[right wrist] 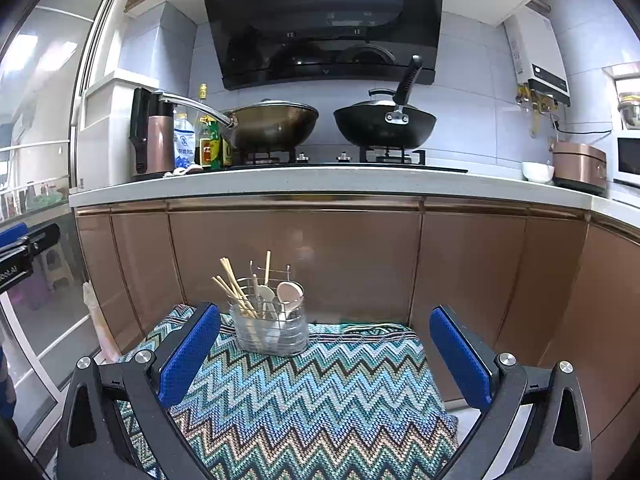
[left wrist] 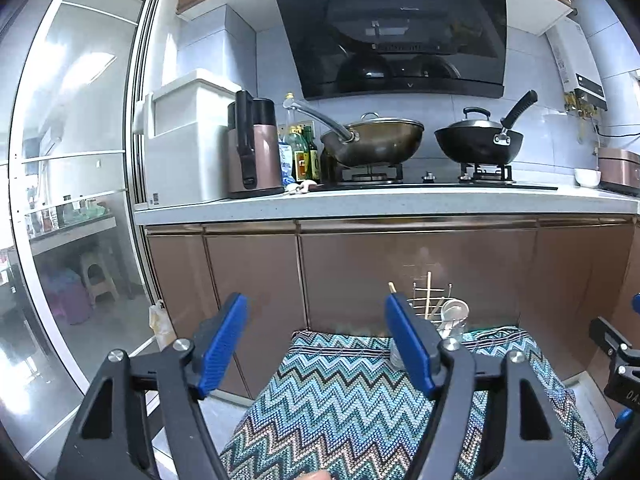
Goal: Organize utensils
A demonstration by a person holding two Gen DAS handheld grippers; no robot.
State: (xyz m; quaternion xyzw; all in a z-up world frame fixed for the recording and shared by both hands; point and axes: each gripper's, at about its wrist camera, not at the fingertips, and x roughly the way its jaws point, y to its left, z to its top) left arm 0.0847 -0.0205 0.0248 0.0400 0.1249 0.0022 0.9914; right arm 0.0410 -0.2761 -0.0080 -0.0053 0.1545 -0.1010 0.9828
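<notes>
Copper-fronted kitchen cabinets back the zigzag-knit cloth [right wrist: 304, 408] where the clear wire-framed utensil holder [right wrist: 272, 328] stands loaded, so both blue-padded grippers, left gripper [left wrist: 320, 344] and right gripper [right wrist: 326, 356], spread empty, should approach slowly without tipping it.

Left wrist view: low, level, facing the cabinet fronts [left wrist: 416, 276]; zigzag cloth [left wrist: 340, 400] close beneath its tongs. Right wrist view: alongside, same heading, utensil caddy [right wrist: 272, 320] near, between its tongs. Shared: cloth, caddy, cabinets, stove counter [right wrist: 320, 186] beyond.
</notes>
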